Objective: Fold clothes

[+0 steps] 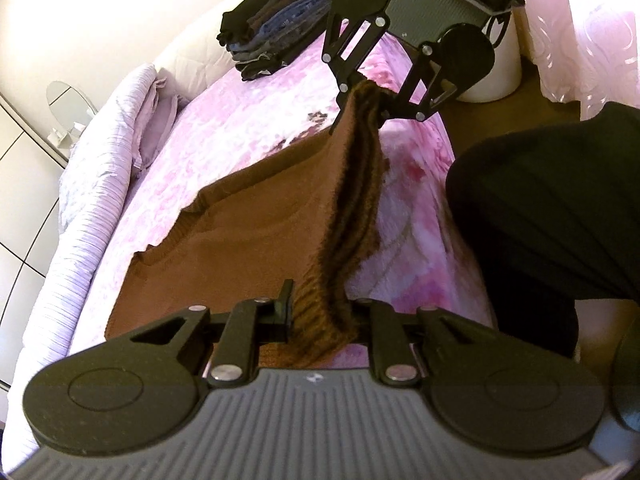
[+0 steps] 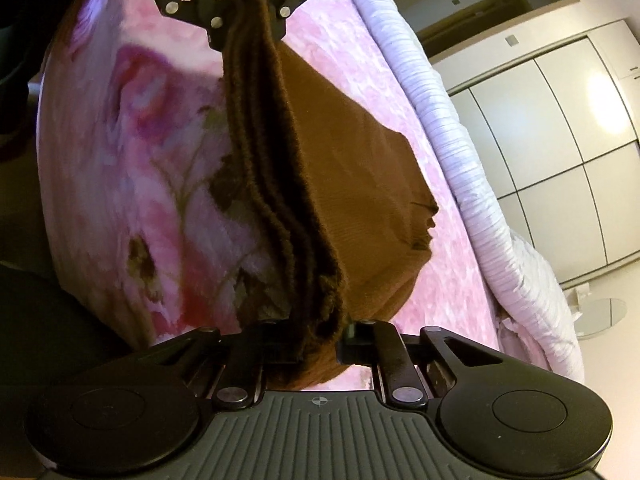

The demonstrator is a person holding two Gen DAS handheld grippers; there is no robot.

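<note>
Left wrist view: pink floral bed carries a brown knit sweater, soft, limp and thick, likely to sag between grips. Its gathered ribbed edge hangs taut between the left gripper and right gripper, each clamped narrow on it, sensible holds. A folded clothes stack waits behind; no containers.

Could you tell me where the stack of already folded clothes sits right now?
In the left wrist view, the folded stack sits at the bed's far end, upper left of the right gripper, beyond the brown sweater.
</note>
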